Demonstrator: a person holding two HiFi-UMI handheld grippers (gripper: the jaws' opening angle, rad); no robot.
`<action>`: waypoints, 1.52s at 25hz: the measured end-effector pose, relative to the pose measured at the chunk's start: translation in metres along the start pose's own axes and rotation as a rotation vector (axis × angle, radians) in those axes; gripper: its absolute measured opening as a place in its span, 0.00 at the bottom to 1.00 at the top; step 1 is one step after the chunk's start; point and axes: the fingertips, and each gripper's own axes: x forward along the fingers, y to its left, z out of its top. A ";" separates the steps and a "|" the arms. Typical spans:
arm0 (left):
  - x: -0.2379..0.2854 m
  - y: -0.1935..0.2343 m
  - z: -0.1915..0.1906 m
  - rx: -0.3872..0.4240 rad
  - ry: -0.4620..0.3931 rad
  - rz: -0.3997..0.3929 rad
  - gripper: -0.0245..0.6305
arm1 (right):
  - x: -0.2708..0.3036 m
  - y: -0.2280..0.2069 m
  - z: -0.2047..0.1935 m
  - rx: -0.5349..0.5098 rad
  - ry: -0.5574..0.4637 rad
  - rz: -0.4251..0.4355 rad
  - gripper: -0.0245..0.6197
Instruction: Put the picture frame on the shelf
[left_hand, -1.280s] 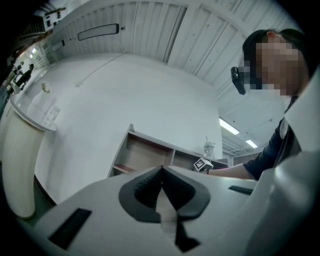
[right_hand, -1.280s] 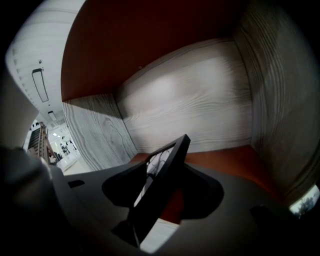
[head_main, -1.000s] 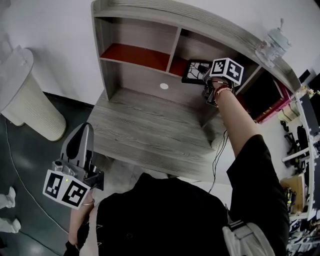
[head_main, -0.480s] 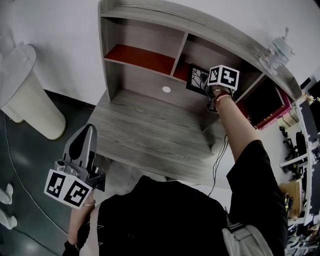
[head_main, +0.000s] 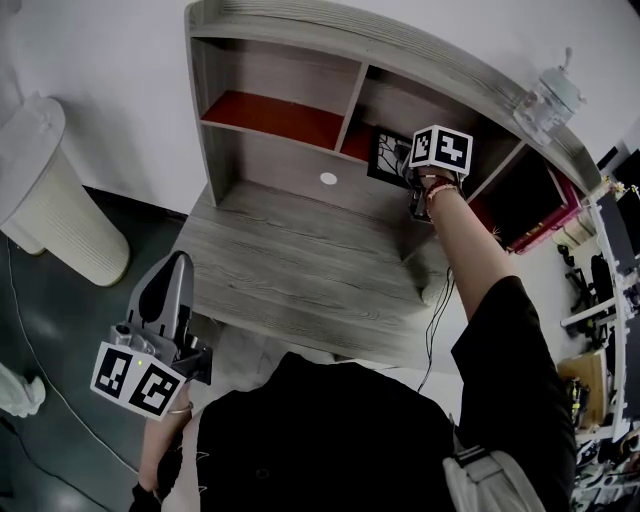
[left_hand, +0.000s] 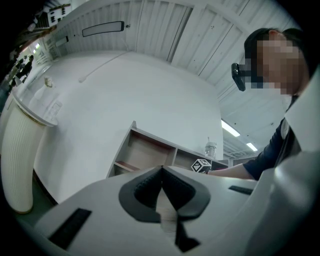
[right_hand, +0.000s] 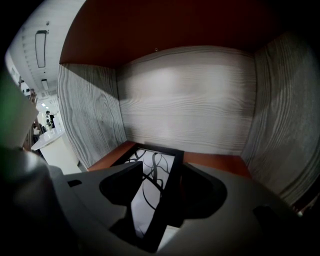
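Observation:
The black picture frame (head_main: 384, 156) with a white swirl print stands in the right compartment of the grey wooden shelf (head_main: 400, 42), on its red-brown floor. My right gripper (head_main: 407, 166) reaches into that compartment. In the right gripper view the picture frame (right_hand: 156, 172) leans on edge between the jaws of the right gripper (right_hand: 162, 168). They are opening, and the left pad stands clear of the glass. My left gripper (head_main: 177, 262) hangs low at the left, off the desk. The left gripper (left_hand: 161, 169) has its pads together with nothing between them.
The shelf stands on a grey wood desk (head_main: 300, 270). A glass jar (head_main: 546, 94) sits on the shelf's top at the right. A white ribbed bin (head_main: 55, 215) stands on the floor at the left. A dark red cabinet (head_main: 535, 205) is at the right.
The frame has gone from lying tilted to standing more upright in the compartment, and the right gripper has shifted a little with it. The left gripper has stayed put.

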 end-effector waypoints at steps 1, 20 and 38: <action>0.001 0.000 0.000 0.001 -0.001 -0.001 0.05 | 0.000 0.000 0.000 0.003 0.001 -0.002 0.43; 0.009 0.001 -0.005 -0.002 0.007 -0.005 0.05 | 0.000 -0.002 0.000 0.018 -0.017 -0.004 0.43; 0.053 -0.020 -0.023 0.011 0.043 -0.076 0.05 | -0.007 -0.001 0.007 0.133 -0.061 0.131 0.42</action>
